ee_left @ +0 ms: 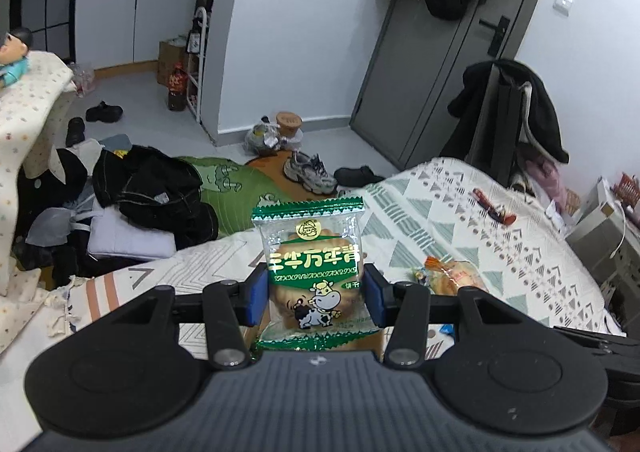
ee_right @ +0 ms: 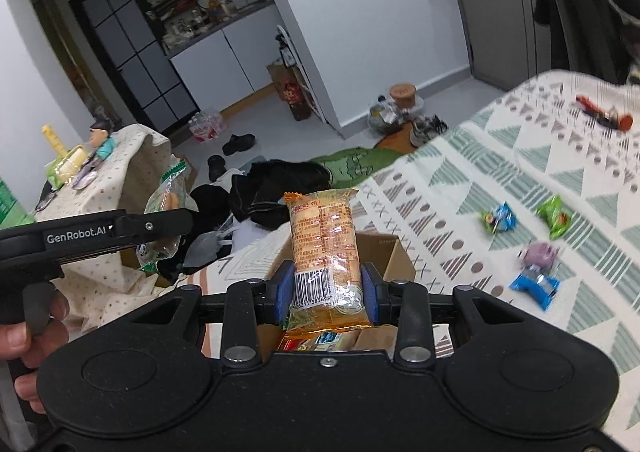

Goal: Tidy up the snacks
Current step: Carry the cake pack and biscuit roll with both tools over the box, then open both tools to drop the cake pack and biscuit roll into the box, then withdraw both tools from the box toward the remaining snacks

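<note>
Snack packs (ee_left: 311, 272) (ee_right: 325, 252) clamped, L+R grippers (ee_left: 316, 296) (ee_right: 326, 290), over patterned bedspread (ee_left: 460, 212).

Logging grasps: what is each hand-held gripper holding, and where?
Left hand-held gripper: green cow-print biscuit packet, clamped across its lower middle. Right hand-held gripper: orange snack packet, clamped at the barcode end.

A green-and-clear biscuit packet (ee_left: 311, 272) printed with a black-and-white cow is seen between blue pads (ee_left: 256, 298). An orange wrapper (ee_right: 326, 256) with a white barcode is shown. The bedspread (ee_right: 500, 180) is patterned with green-striped triangles and grey dots.
</note>
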